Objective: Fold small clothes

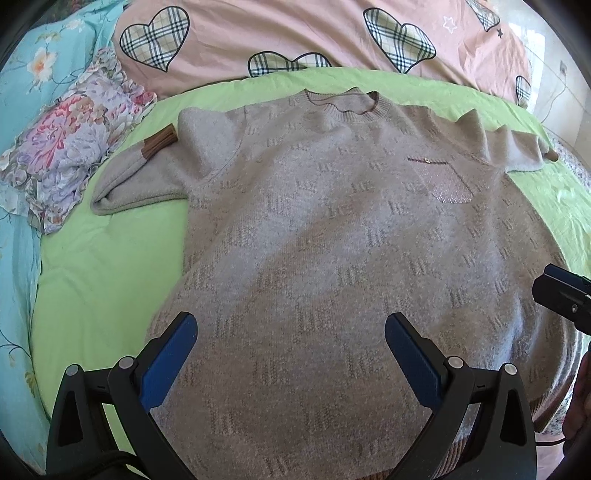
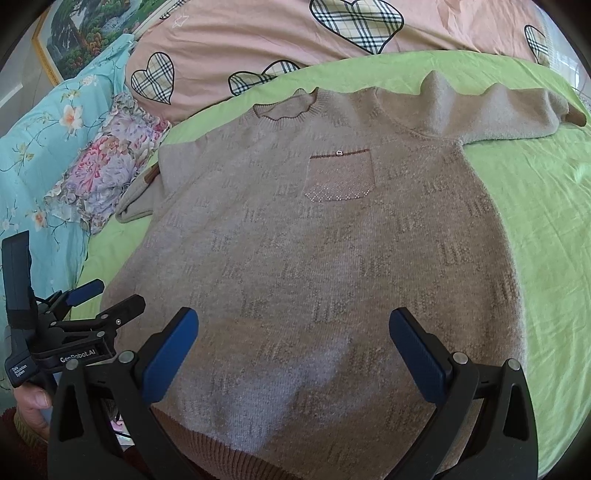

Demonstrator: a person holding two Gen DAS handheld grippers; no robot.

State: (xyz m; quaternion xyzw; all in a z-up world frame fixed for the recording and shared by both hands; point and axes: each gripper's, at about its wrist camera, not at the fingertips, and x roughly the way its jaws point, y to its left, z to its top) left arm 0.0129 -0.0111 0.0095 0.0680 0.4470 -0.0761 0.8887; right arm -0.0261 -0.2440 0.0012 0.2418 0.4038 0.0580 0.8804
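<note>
Nearest in the left wrist view, the left gripper (image 1: 290,334) stands spread wide, its blue pads (image 1: 168,360) far apart and closed on nothing; they hang over the lower part of the sweater (image 1: 332,240), and whether they touch the knit cannot be told. The right gripper (image 2: 293,330) is spread just as wide with nothing between its pads, also over the lower body of the garment, near the ribbed hem (image 2: 221,448) that shows at the bottom of the right wrist view. Each tool shows in the other's camera: the right one at the right edge of the left view, the left one at the lower left of the right view, beside the sweater's side edge, held by a hand (image 2: 33,402). The sweater lies face up and flat on a green sheet (image 1: 92,266), neck away from the cameras, with a chest pocket (image 2: 341,175) toward the wearer's left. One sleeve (image 1: 133,177) is bent back beside the body, its brown cuff near the shoulder; the other sleeve (image 2: 517,114) stretches out sideways with a few humps. Bare green sheet runs along both sides of the garment. Farther off lie a flowered pillow (image 1: 74,147), a turquoise floral cover (image 2: 44,140) and a pink quilt with plaid hearts (image 1: 277,33).
</note>
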